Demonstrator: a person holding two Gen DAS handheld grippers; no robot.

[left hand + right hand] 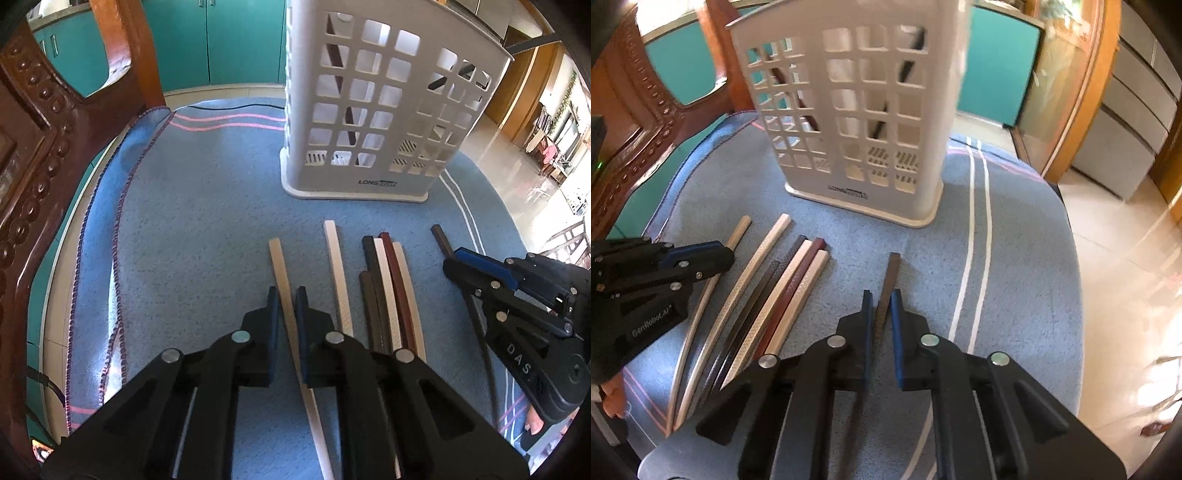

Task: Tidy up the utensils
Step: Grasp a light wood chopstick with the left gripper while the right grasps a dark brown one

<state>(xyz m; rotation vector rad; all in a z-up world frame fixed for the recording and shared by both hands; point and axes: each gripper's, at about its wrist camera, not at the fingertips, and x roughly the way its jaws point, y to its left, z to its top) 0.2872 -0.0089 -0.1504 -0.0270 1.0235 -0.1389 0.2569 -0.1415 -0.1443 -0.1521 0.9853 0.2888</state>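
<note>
Blue towelling cloth (207,229) covers the table, and a tall white slotted utensil holder (384,110) stands upright at its far side, already with a few dark sticks leaning inside. Every loose chopstick lies flat on the cloth on the near side of that holder, long axis running roughly toward it. The left gripper (287,317) has its jaws drawn in on the cream chopstick (280,273), the loose stick farthest to the left of the holder's front; the pads look closed against its sides partway along, its blunt end pointing at the holder. The right gripper (879,321) is likewise pinched on the lone dark brown chopstick (888,284), which lies apart to the right of the bundle of chopsticks (783,295) and points toward the holder's right corner. Each hand is nearest its own stick, and the bundle sits between them untouched. Judging by this, the lift ahead means tipping each stick from flat to upright before lowering it through the holder's open top.
</note>
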